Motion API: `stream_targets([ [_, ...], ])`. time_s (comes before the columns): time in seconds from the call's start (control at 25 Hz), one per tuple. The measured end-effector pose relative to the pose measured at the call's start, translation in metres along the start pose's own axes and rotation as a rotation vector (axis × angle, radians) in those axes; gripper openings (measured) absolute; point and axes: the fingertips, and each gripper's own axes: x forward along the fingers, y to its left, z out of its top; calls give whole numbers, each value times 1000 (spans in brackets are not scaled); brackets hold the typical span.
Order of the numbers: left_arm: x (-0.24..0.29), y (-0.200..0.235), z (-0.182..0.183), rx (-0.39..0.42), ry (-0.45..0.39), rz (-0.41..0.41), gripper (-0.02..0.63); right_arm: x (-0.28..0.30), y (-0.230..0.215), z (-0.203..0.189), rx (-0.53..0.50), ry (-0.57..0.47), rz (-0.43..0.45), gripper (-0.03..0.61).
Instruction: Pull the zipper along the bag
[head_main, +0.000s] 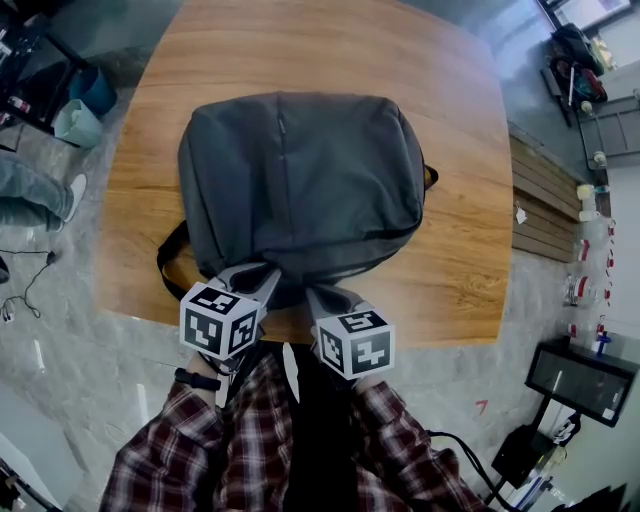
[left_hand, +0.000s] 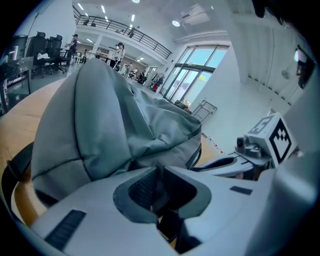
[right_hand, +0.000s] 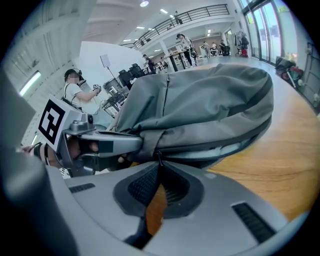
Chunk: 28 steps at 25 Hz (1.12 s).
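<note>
Zipper pull (right_hand: 158, 158) sits at the near edge of the grey bag (head_main: 300, 180), which lies on the wooden table (head_main: 460, 270); right gripper (right_hand: 159, 167) pinches the pull between closed jaws; left gripper (left_hand: 158, 172), just left, clamps the bag's near fabric.

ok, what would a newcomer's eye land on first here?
The big grey backpack lying in the middle of the wooden table. Next, the two grippers at its near edge: the right gripper pinches the zipper pull, where the zipper gapes to show pale lining. The left gripper clamps the bag's fabric beside it.
</note>
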Motion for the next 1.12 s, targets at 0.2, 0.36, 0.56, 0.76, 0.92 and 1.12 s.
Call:
stream_targets([
  [0.2,1,0,-1,6,2,12,57,3,-1,-2,-121,86,14,11],
  [0.36,1,-1,-2,6,1,16,57,3,3,-3,-188,152,37,11],
  [0.56,2,-1,-1,5,4,18,57,4,12,-2,-152,195,67,18],
  [0.76,3,-1,-2,10,6,18,57,7,8,-2,-39,211,106,25],
  [0.92,0,1,-2,15,8,21,57,14,9,-5,-59,228,82,25],
  [1.12,1,0,-2,13,12,17,57,16,10,-5,-176,239,-9,25],
])
